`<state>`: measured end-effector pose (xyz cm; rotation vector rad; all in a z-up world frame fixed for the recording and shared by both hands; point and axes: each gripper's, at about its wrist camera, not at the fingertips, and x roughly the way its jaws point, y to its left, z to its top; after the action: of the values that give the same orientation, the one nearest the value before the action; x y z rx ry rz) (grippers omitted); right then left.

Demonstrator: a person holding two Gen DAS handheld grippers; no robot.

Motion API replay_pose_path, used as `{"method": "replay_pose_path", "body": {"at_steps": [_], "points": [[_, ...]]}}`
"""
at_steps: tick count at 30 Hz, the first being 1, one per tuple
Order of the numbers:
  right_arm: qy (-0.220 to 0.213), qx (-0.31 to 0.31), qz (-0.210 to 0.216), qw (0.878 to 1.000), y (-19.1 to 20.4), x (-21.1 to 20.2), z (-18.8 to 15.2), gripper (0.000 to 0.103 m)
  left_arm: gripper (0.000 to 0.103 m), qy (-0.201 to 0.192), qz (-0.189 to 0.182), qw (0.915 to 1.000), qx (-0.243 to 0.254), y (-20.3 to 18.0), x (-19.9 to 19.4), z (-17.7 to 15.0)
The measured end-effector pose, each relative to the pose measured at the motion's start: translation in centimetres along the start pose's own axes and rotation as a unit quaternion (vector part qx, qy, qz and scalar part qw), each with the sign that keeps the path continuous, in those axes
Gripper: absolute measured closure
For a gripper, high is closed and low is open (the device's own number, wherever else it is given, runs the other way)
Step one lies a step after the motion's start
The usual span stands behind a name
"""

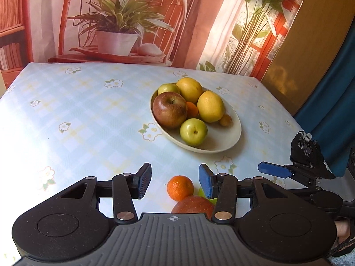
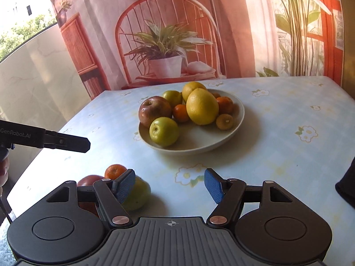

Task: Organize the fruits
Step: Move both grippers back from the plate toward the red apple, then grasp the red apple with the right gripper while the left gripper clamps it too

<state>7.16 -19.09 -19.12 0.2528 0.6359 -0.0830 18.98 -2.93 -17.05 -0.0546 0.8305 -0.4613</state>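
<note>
A pale oval bowl (image 1: 224, 143) (image 2: 221, 141) on the table holds a red apple (image 1: 169, 109), green apples, lemons and small oranges. Three loose fruits lie on the near table: a mandarin (image 1: 180, 187) (image 2: 115, 171), a red apple (image 1: 192, 205) (image 2: 88, 180) and a green apple (image 2: 137, 194). My left gripper (image 1: 175, 182) is open and empty, with the mandarin just below between its fingers. My right gripper (image 2: 169, 187) is open and empty, its left finger in front of the green apple. Each gripper shows in the other's view: the right (image 1: 275, 169), the left (image 2: 66, 143).
The table (image 1: 77, 115) has a light blue checked cloth with flowers. A printed backdrop of a chair and potted plant (image 1: 119, 22) hangs behind its far edge. A blue curtain (image 1: 332, 102) hangs at the right. A balcony wall (image 2: 33, 73) stands at the left.
</note>
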Motion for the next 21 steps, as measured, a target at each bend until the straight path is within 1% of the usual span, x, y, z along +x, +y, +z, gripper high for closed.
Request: {"method": "replay_pose_path", "body": {"at_steps": [4,8,12,13,15,18,21], "points": [[0.022,-0.013,-0.004,1.0,1.1,-0.6,-1.7,0.038,0.053,0.005,0.007,0.9999,0.008,-0.9,0.4,-0.8],[0.04,-0.019,-0.013,0.999,1.9,-0.7,-2.9,0.038,0.052,0.007,0.034,0.9993,0.011,-1.9,1.1,-1.9],[0.05,-0.012,-0.009,0.999,2.0,-0.8,-3.4,0.038,0.052,0.012,0.04,0.9991,-0.003,-2.4,1.5,-2.0],[0.051,-0.012,-0.008,0.999,2.1,-0.8,-3.5,0.038,0.048,0.014,0.04,0.999,-0.008,-2.5,1.6,-2.1],[0.055,-0.014,-0.006,0.998,2.2,-0.6,-3.5,0.038,0.047,0.02,0.041,0.9989,-0.013,-2.8,1.9,-2.1],[0.057,-0.017,-0.003,0.998,2.4,-0.6,-3.5,0.038,0.047,0.028,0.052,0.9982,0.0,-3.5,2.2,-2.4],[0.058,-0.016,0.0,0.998,2.6,-0.5,-3.5,0.038,0.047,0.034,0.054,0.9979,0.014,-3.8,2.1,-2.7]]}}
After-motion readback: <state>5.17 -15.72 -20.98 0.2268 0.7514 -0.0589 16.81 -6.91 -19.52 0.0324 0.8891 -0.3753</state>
